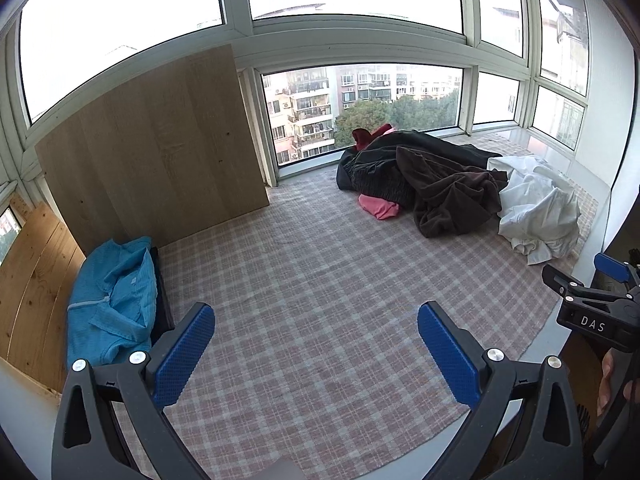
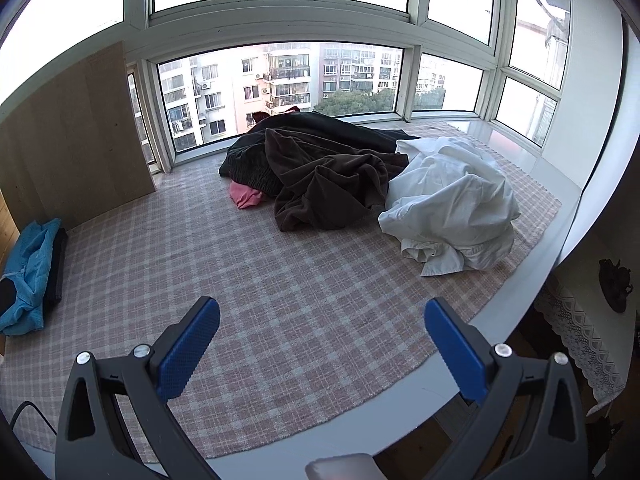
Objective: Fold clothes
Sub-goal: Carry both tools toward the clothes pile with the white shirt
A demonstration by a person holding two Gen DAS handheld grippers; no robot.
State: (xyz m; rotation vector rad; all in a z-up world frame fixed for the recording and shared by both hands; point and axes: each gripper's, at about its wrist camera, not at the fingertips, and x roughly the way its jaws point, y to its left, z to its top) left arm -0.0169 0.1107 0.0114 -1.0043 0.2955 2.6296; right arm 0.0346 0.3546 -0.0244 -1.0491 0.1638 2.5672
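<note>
Left wrist: my left gripper (image 1: 316,344) hangs released over bare plaid cloth (image 1: 320,272), holding nothing. Blue top (image 1: 112,300) lies folded beside the board (image 1: 160,152), likely parked as done. Right gripper (image 1: 576,276) shows at the edge.

Right wrist: my right gripper (image 2: 322,340) is spread wide, empty. The pile (image 2: 320,172) waits by the window; white shirt (image 2: 452,204) is nearest, probably the next pick.

A home's bay-window ledge (image 2: 520,304); heaped clothes (image 2: 320,176), plaid mat (image 2: 280,300); apartment blocks (image 2: 248,84) outside
</note>
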